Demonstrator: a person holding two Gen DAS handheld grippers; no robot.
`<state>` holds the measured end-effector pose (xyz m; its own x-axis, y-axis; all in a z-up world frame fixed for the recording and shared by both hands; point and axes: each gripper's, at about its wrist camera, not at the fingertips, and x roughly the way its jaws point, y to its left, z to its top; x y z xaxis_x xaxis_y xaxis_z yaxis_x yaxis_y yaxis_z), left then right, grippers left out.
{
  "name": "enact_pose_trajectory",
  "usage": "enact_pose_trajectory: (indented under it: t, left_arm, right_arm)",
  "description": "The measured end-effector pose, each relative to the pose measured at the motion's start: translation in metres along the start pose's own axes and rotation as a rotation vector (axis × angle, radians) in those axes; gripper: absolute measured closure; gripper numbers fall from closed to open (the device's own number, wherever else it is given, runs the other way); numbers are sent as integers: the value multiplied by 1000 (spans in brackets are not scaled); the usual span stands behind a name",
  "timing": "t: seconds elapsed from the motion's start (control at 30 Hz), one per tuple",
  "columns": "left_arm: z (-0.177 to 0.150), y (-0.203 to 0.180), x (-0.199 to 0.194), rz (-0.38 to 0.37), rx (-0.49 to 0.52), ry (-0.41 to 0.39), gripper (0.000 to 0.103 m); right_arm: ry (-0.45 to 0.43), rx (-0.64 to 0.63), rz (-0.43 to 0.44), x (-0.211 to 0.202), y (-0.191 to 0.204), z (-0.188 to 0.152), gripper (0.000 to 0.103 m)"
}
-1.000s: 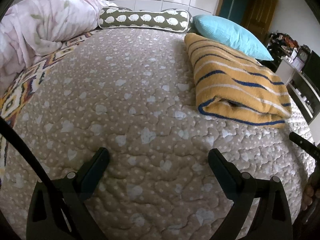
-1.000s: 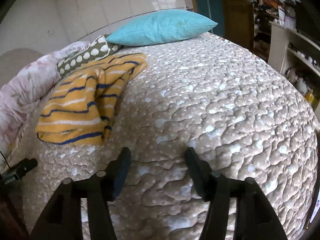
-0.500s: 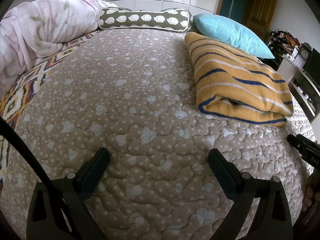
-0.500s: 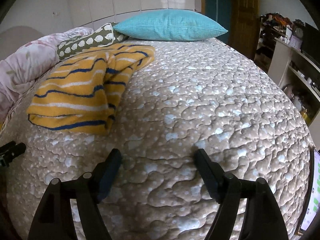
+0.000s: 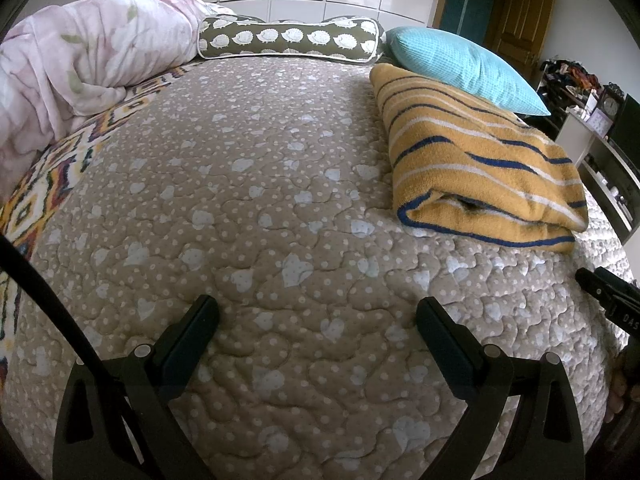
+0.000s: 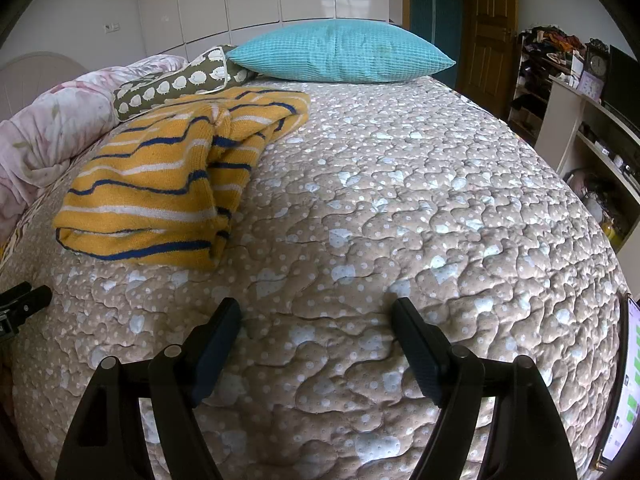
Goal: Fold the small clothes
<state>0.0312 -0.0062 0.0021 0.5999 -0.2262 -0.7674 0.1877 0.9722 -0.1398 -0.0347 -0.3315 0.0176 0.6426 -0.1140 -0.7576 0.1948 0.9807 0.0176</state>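
Claws: my left claw (image 5: 316,316) and right claw (image 6: 316,318) both gape empty.
Risk: the folded sweater (image 6: 160,188), beyond them, could unravel if I snag one layer.

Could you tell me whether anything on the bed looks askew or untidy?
Only the sweater: it is folded, but loosely. In the right wrist view its layers bunch and overlap unevenly along the right side, and in the left wrist view the near edge gapes open. Both grippers are open and empty.

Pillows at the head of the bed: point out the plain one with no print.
The turquoise pillow, plain ribbed fabric. The olive bolster beside it carries white hedgehog prints.
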Motion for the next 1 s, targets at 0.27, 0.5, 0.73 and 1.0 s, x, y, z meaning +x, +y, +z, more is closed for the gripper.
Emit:
enact_pose_trajectory:
  t: [0.27, 0.5, 0.73, 1.0]
  left_arm:
    - [0, -1, 0, 0, 1, 0, 5]
    - [0, -2, 0, 17, 8, 2, 5]
    - [-1, 1, -1, 34, 13, 1, 5]
    - [0, 0, 0, 37, 14, 1, 5]
  right_arm:
    - [0, 0, 0, 0, 0, 0, 21]
    - [-1, 0, 0, 0, 0, 0, 21]
    - [-1, 0, -1, 0, 0, 0, 21]
    - [-1, -1, -1, 1, 0, 0, 21]
